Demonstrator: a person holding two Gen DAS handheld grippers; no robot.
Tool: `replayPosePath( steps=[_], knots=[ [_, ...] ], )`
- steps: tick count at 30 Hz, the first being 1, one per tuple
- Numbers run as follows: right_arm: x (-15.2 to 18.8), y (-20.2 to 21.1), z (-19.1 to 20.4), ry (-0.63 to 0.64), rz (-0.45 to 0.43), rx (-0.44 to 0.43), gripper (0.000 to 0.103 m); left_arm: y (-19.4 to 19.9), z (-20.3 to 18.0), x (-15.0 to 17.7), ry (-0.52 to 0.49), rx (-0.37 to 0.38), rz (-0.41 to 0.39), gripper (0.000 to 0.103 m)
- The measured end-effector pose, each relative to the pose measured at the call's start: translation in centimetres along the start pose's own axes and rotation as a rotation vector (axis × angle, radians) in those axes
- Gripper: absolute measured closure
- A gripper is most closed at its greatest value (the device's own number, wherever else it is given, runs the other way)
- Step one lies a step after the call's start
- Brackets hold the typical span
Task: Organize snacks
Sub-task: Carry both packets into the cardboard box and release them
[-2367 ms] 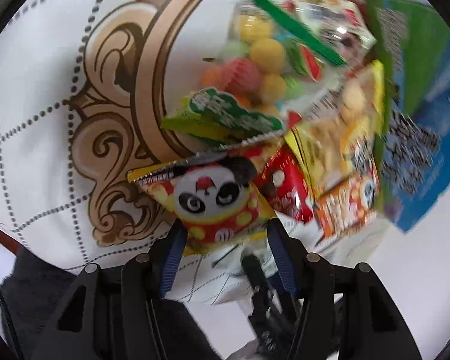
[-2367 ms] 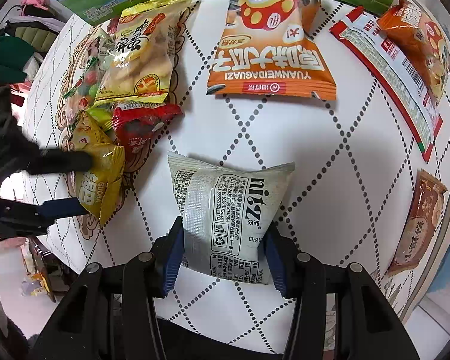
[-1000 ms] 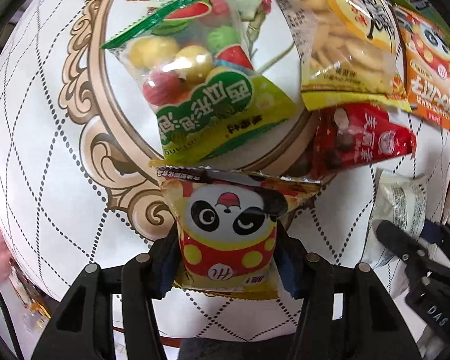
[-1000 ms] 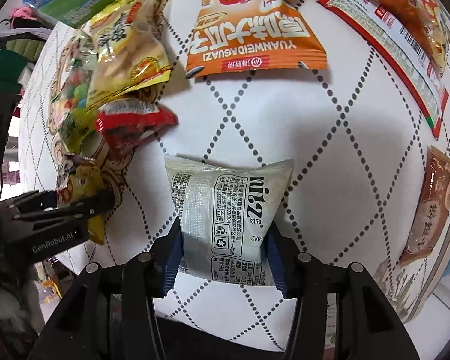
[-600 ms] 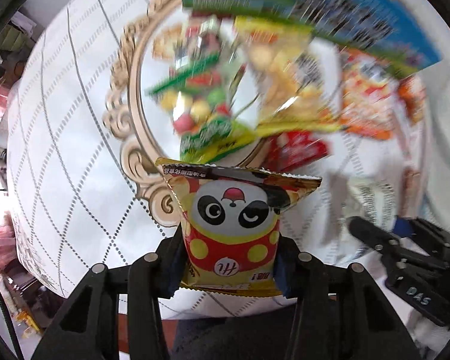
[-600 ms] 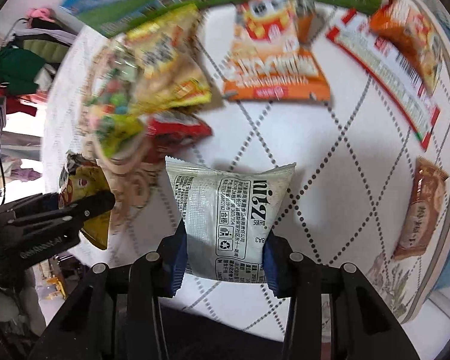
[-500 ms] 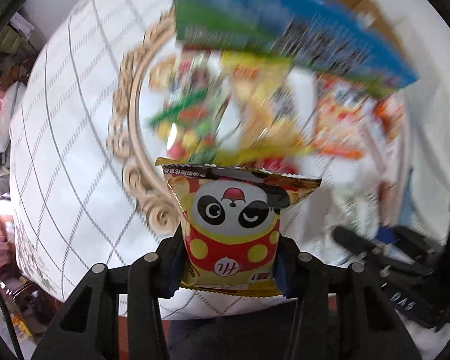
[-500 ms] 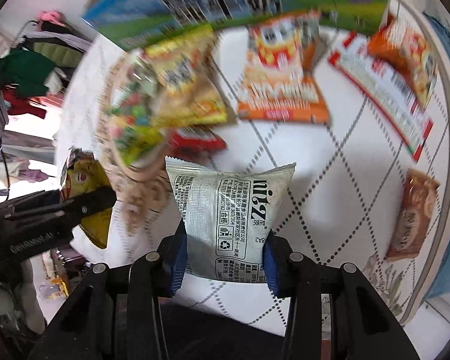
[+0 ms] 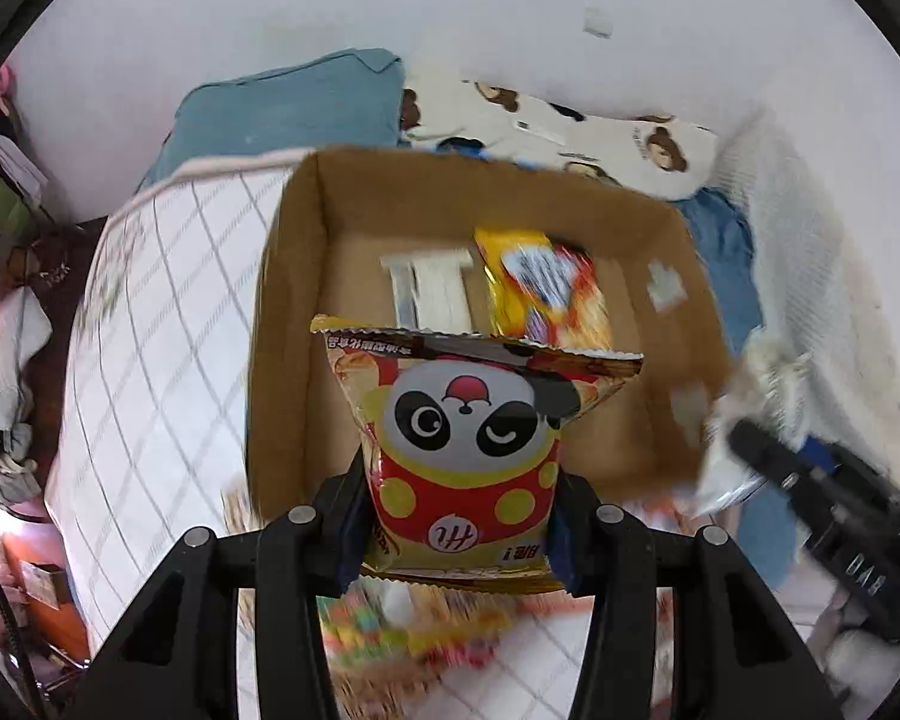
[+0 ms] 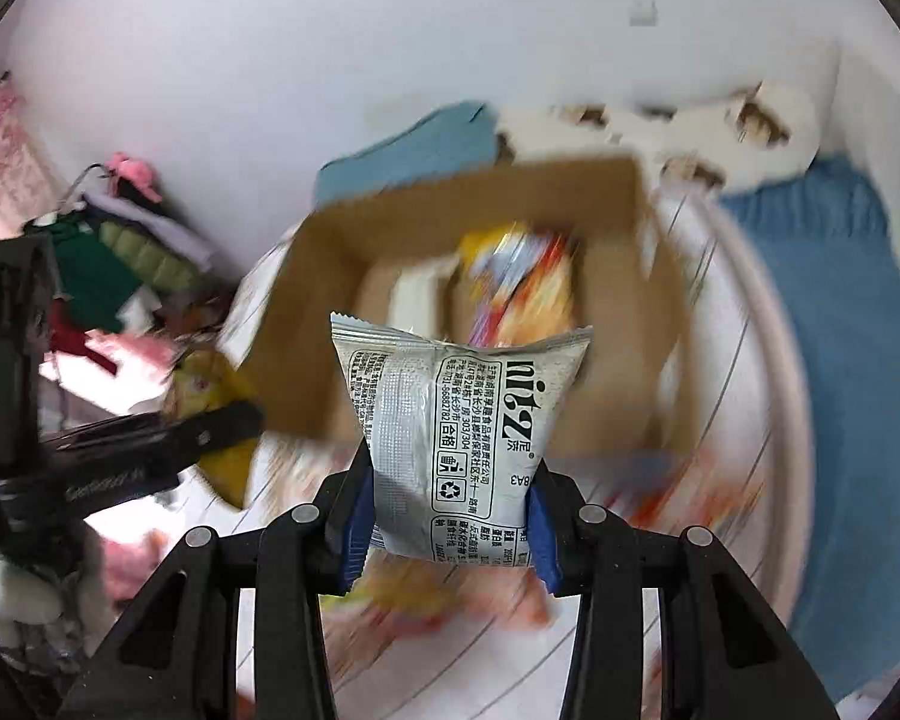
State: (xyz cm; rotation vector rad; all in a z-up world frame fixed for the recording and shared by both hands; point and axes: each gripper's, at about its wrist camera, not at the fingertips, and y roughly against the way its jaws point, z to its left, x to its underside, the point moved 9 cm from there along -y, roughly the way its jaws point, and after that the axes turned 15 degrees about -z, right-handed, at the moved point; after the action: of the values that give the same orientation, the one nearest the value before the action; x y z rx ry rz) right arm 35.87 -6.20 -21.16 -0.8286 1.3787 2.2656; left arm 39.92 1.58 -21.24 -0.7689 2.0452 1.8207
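- The left gripper (image 9: 459, 531) is clamped on the lower half of a panda snack bag (image 9: 471, 450), its pads pressing both side edges; the bag stands upright in the grip, clear of the worktop (image 9: 144, 360).
- Ahead of it sits an open cardboard box (image 9: 288, 312) on the quilted worktop, with a yellow-and-red packet (image 9: 543, 288) and a white strip already lying on its floor.
- The right gripper (image 10: 450, 531) is likewise closed tight on a silver snack packet (image 10: 459, 426), held upright in the air in front of the same box (image 10: 306, 312).
- The step in hand looks like carrying both snacks to the box. To do it well, bring each bag fully past the near wall before letting go, so neither catches on the rim.
- Aim the panda bag at the bare floor left of the packet, the silver one to the right, so the grippers stay apart.
- Both views are motion-blurred, so slow down before releasing.
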Motion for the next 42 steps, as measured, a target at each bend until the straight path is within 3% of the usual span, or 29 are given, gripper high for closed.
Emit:
replayPosePath(
  steps=[6, 13, 14, 15, 16, 18, 20, 21, 34, 42],
  knots=[
    [-7.2, -9.4, -5.2, 0.061, 0.051, 0.136, 0.058, -7.5, 2.8, -4.6, -0.037, -0.101, 0.105, 0.058],
    [-8.2, -18.1, -8.7, 0.077, 0.191, 0.222, 0.058, -13.5, 5.8, -6.1, 0.008, -0.144, 0.219, 0.057],
    [-8.0, -19.1, -9.1, 0.069, 0.218, 0.230, 0.055, -14.0, 6.1, -6.2, 0.018, -0.148, 0.222, 0.056],
    [-7.8, -19.9, -9.6, 0.050, 0.241, 0.238, 0.038, -14.5, 6.3, -6.2, 0.027, -0.150, 0.225, 0.048],
    [-7.5, -20.2, -9.8, 0.043, 0.253, 0.247, 0.031, -14.4, 6.3, -6.4, 0.026, -0.140, 0.217, 0.044],
    [-7.6, -21.0, -9.7, 0.031, 0.249, 0.234, 0.019, -14.5, 5.7, -6.4, 0.023, -0.118, 0.213, 0.012],
    [-7.0, -21.2, -9.3, 0.040, 0.251, 0.235, 0.010, -14.1, 5.3, -6.2, 0.025, -0.108, 0.213, 0.006],
    [-6.9, -21.5, -9.0, 0.044, 0.253, 0.232, 0.005, -13.9, 5.2, -6.0, 0.022, -0.106, 0.214, 0.006],
    [-4.5, -19.4, -7.9, 0.037, 0.276, 0.241, 0.004, -10.6, 4.8, -2.4, 0.045, -0.122, 0.182, 0.006],
    [-2.6, -16.2, -7.7, 0.033, 0.261, 0.243, 0.004, -7.3, 3.6, -1.4, 0.027, -0.118, 0.114, 0.006]
  ],
)
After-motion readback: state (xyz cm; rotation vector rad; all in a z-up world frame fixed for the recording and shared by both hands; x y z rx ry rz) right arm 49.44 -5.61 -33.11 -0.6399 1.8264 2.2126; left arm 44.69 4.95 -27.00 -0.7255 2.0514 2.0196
